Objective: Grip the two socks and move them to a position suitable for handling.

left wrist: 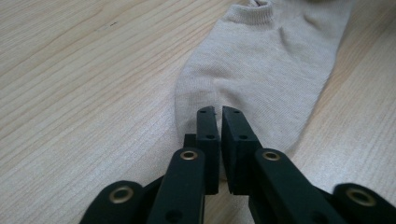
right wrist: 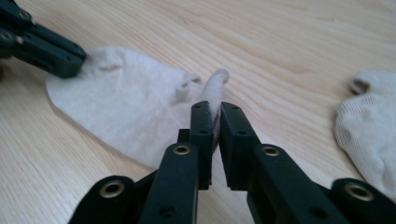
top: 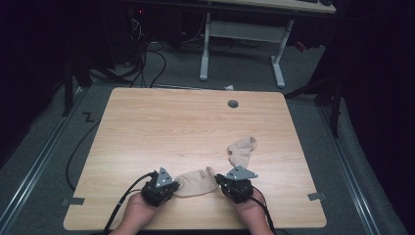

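seen from above: a pale beige sock (top: 195,181) lying flat near the front edge of a light wooden table (top: 161,127), stretched between two hand-held grippers. left gripper (top: 172,187) at the sock's toe end, right gripper (top: 220,179) at its cuff end, each with a grey three-cornered plate on top and a black cable trailing back past the hand.

in the left gripper view: black jaws nearly pressed together, only a thin slit between them, tips resting on the rounded toe of the sock (left wrist: 266,70); whether any fabric is actually pinched cannot be told from here.

in the right gripper view: jaws drawn close with a raised fold of the sock's cuff (right wrist: 215,95) caught between them, pinched and lifted slightly off the wood, the rest of the sock (right wrist: 126,107) lying flat toward the other gripper at upper left.

a second sock (top: 242,149) of the same colour crumpled just beyond the right gripper, apart from the first, its edge also showing at the right of the right gripper view.
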`<state>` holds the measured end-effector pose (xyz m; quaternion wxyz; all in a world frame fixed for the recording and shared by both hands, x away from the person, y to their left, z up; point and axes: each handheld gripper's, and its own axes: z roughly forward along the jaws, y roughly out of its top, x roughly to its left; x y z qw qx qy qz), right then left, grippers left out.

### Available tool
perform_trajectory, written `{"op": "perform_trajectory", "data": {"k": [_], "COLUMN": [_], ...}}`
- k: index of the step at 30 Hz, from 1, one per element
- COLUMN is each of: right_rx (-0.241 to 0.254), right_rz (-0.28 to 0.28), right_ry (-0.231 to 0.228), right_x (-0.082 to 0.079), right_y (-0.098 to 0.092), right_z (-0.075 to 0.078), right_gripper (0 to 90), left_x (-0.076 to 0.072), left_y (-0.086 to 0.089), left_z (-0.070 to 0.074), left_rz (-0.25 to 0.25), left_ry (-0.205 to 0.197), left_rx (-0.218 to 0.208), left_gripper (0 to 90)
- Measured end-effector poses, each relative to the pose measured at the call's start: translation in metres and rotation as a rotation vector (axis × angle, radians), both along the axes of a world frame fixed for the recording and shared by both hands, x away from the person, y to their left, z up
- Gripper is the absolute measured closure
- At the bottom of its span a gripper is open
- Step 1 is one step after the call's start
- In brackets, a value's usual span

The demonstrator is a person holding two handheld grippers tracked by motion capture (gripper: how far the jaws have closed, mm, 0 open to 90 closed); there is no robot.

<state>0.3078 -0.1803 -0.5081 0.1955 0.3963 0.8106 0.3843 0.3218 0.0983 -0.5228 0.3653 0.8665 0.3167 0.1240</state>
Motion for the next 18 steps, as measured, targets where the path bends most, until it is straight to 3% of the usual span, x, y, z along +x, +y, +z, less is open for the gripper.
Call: {"op": "perform_trajectory", "data": {"k": [2, 5, 7, 12, 18], "right_rx": [0.009, 0.019, 0.017, -0.001, -0.020], "right_rz": [-0.013, -0.023, -0.019, -0.016, 0.014], "right_ry": [-0.009, -0.052, -0.059, -0.029, 0.005], "right_x": [0.001, 0.002, 0.005, 0.016, 0.015], "right_y": [-0.006, -0.008, -0.006, -0.001, 0.004], "right_z": [0.002, 0.007, 0.008, 0.000, -0.005], "right_gripper": [78.9, 78.1, 79.4, 86.1, 88.6], "left_x": [0.000, 0.004, 0.007, 0.009, 0.002], "left_y": [0.001, 0.005, 0.003, -0.003, -0.003], "left_z": [0.003, 0.008, 0.007, 0.003, 0.006], "left_rz": [0.000, 0.019, 0.027, 0.059, 0.013], "left_ry": [-0.016, -0.050, -0.053, -0.056, -0.055], "left_rx": [-0.015, -0.072, -0.078, -0.066, -0.043], "left_gripper": [77.7, 71.0, 67.2, 64.7, 70.8]}}
